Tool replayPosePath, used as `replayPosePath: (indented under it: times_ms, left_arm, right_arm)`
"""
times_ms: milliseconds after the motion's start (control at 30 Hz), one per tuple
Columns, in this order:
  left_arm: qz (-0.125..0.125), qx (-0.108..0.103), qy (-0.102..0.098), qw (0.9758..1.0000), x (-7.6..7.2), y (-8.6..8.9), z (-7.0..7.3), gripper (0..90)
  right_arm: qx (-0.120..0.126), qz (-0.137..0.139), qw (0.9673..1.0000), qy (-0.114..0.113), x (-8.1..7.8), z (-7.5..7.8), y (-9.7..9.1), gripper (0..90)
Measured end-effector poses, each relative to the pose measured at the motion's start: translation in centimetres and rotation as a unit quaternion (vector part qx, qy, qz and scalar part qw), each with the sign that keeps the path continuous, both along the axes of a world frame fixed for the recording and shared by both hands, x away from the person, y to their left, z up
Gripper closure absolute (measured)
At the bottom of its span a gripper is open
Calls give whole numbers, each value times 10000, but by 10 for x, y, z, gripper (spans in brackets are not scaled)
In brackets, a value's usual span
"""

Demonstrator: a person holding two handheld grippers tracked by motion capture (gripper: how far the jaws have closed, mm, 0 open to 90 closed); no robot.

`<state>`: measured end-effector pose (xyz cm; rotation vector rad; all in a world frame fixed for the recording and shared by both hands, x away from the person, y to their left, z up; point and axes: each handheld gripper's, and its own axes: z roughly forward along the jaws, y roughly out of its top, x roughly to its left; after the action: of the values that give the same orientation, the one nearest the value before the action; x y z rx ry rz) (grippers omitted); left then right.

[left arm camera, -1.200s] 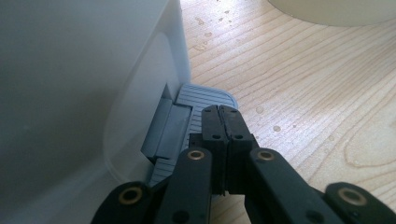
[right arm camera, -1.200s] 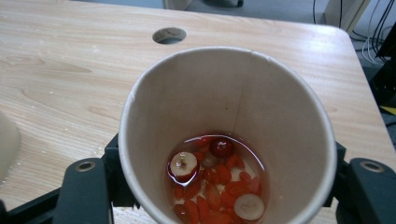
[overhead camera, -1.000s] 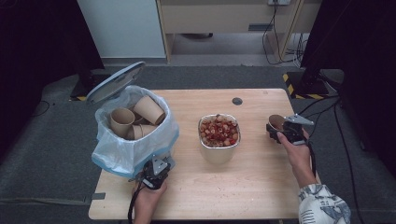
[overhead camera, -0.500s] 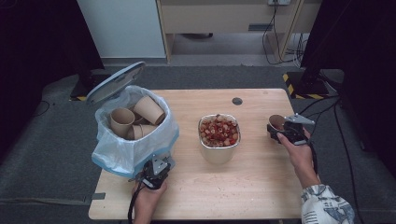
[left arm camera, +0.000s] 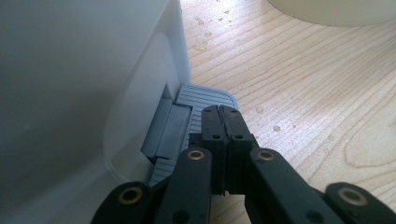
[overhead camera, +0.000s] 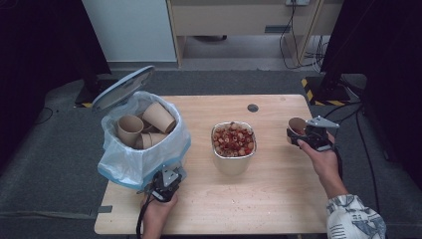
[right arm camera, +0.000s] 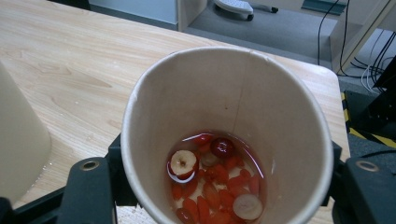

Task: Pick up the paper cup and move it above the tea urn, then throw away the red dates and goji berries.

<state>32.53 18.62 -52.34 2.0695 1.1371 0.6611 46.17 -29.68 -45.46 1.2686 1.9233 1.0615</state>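
1. My right gripper (overhead camera: 297, 135) pinches a paper cup (right arm camera: 227, 135) by its sides near the table's right edge; the jaws have just been closing on it, the cup wall between them.
2. In the right gripper view the cup is tilted toward the camera, with red liquid, red berries and pale fruit slices (right arm camera: 212, 184) pooled at its bottom.
3. My left gripper (left arm camera: 221, 116) has its jaws pressed together with nothing between them, tips resting over the grey foot pedal (left arm camera: 187, 119) of the white bin (left arm camera: 84, 84).
4. From the high view, that bin (overhead camera: 144, 164) stands at the table's left side, lined with a clear bag, its lid (overhead camera: 122, 88) tilted up and open at the back. Several empty paper cups (overhead camera: 144, 127) lie inside it.
5. Between my two grippers, near the middle of the wooden table (overhead camera: 278, 199), stands a metal container (overhead camera: 233, 149) filled with the same red and pale fruit; it stands between the held cup and the bin.
6. A small dark round spot (overhead camera: 253, 107) sits on the table near the far edge.
7. Drops of liquid (left arm camera: 261, 112) dot the wood beside the pedal.
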Motion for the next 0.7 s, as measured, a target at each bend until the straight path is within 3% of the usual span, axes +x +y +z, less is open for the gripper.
replayPosePath:
  times_ms: [700]
  left_arm:
    - [2,-8,4,10000,0,0,0,884]
  right_arm:
    - [-195,479,9986,-119,10,40,7,345]
